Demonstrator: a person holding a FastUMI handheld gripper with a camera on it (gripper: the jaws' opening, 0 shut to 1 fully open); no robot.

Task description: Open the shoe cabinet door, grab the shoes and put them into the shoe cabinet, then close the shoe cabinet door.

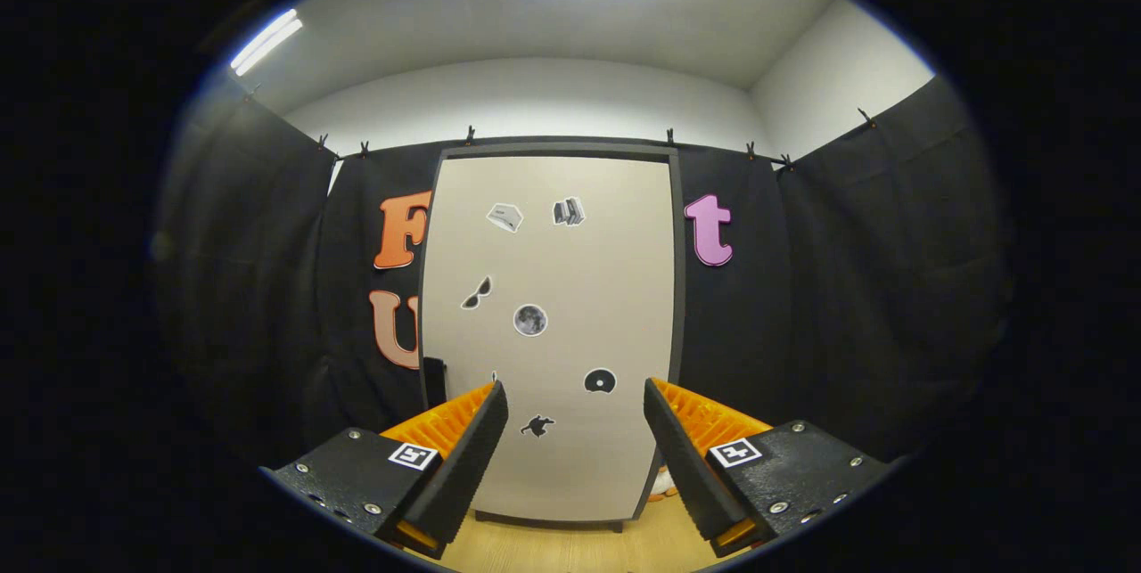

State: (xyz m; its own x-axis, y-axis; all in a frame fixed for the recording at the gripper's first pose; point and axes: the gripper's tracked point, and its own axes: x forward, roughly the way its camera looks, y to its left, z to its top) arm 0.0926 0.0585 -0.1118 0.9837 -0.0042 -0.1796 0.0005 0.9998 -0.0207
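the gripper (576,430) is released, its fingers spread wide with nothing between them, pointing at the shoe cabinet (548,332) just beyond. the cabinet door (570,288) stands closed, a pale tall panel in a dark frame, dotted with small stickers (529,320) too small to read clearly. the cabinet rests on a wooden floor (570,546). at the door's lower right, behind the right finger, a small orange-and-white object (661,484) peeks out, mostly hidden; whether it is a shoe cannot be told.
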